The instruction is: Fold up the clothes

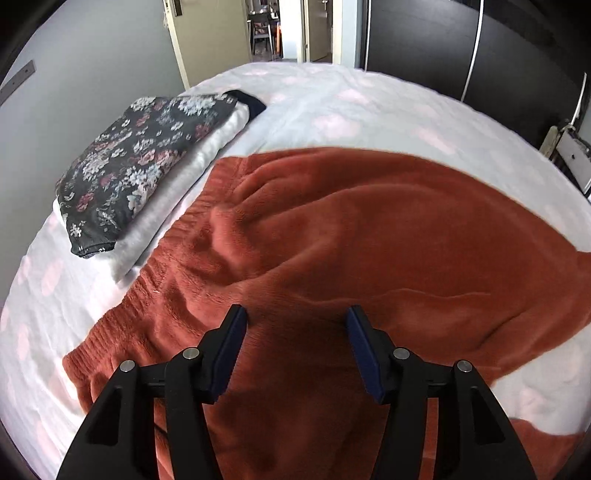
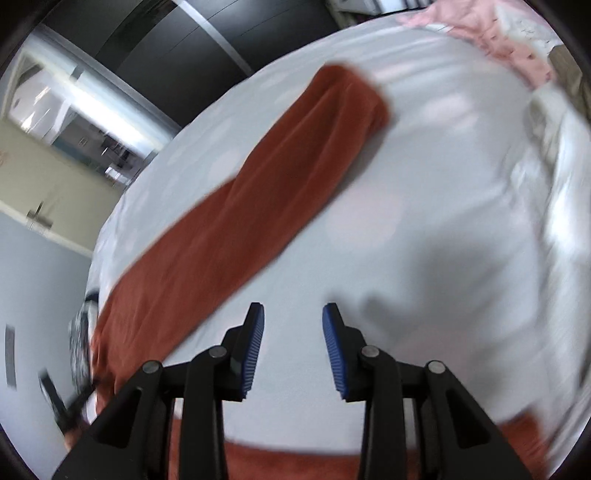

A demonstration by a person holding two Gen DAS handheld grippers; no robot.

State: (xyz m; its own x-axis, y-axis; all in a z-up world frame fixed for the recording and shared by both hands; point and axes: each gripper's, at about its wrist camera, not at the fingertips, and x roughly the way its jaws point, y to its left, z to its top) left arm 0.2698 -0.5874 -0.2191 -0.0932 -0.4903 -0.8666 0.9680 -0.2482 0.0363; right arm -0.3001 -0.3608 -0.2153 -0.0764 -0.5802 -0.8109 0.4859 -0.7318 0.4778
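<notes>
Rust-orange fleece trousers [image 1: 332, 236] lie spread on the white bed [image 1: 332, 103], ribbed waistband toward the left. My left gripper [image 1: 295, 317] is open and empty, its fingers just above the fabric near the waist. In the right wrist view one trouser leg [image 2: 258, 206] stretches diagonally away across the sheet, and another strip of the garment [image 2: 295, 461] lies at the bottom edge. My right gripper [image 2: 293, 314] is open and empty over bare sheet [image 2: 424, 221] beside the leg. This view is blurred.
A folded stack with a dark floral garment [image 1: 136, 155] on a white one [image 1: 207, 162] sits at the bed's left. Dark wardrobe doors [image 1: 443, 37] and an open doorway [image 1: 273, 29] lie beyond. Pink and white clothes [image 2: 509, 44] pile at the right view's far corner.
</notes>
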